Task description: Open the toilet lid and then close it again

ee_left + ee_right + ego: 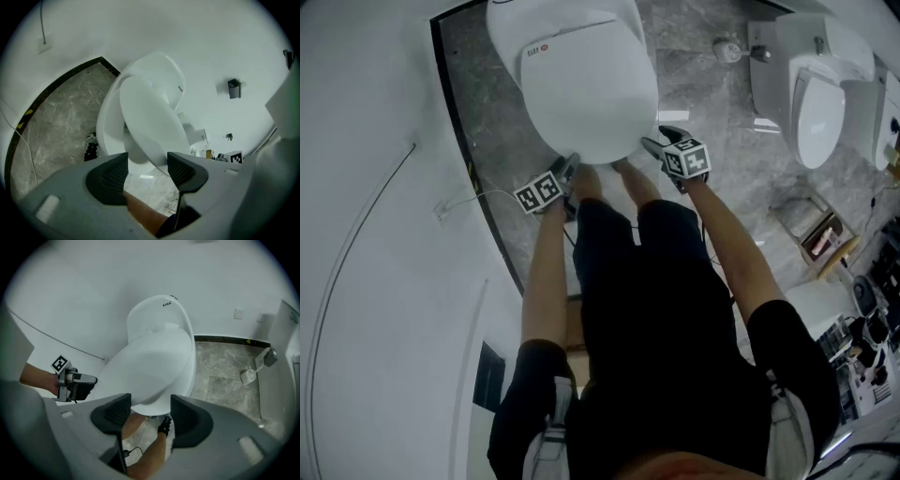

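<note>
Left tongs [568,167]: jaws spread, nothing pinched, tips just beside the front-left edge of the toilet lid [586,89]. Lid: lowered over the bowl [105,133]. Its front rim shows in the gap between each pair of jaws, pads clear of it. Whether it sits fully down, cannot tell. Right tongs [657,138]: jaws spread, empty, just beside the lid's front-right edge. Grey stone floor [487,103] around the toilet. Second toilet [817,103] at far right.

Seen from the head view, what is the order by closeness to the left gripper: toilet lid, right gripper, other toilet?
1. toilet lid, just ahead of the left gripper.
2. right gripper, across the lid's front.
3. other toilet, far right.
</note>
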`<move>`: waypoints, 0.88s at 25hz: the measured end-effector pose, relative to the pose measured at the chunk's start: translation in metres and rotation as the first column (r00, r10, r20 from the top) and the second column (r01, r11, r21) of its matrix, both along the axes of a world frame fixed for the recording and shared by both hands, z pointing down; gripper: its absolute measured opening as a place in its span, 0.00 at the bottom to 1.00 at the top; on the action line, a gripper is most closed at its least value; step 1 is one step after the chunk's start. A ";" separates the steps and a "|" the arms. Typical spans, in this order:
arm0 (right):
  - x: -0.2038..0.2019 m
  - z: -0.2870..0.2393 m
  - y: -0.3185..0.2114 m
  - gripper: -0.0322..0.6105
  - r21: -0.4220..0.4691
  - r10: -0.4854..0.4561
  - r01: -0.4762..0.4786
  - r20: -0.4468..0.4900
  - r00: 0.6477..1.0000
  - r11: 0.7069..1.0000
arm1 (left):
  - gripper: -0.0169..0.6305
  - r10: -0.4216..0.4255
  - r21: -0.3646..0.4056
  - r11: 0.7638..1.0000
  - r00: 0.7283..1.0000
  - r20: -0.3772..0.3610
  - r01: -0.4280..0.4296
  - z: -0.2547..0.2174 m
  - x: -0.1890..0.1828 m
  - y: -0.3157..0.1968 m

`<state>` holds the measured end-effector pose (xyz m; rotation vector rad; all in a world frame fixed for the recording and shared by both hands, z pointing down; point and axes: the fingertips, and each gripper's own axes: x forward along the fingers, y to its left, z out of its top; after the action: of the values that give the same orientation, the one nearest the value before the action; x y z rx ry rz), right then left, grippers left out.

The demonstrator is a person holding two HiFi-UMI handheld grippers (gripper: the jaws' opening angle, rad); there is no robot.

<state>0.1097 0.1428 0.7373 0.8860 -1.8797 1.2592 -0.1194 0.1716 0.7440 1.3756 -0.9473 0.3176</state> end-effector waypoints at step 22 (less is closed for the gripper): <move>-0.001 0.095 0.022 0.46 -0.064 -0.141 0.137 -0.067 0.988 0.989 | 0.43 0.191 -0.054 0.981 0.979 0.077 -0.187 0.096 -0.002 0.020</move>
<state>0.1086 0.1646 0.8321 0.7458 -1.8061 1.1771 -0.1215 0.1918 0.8402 1.4212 -0.8717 0.5399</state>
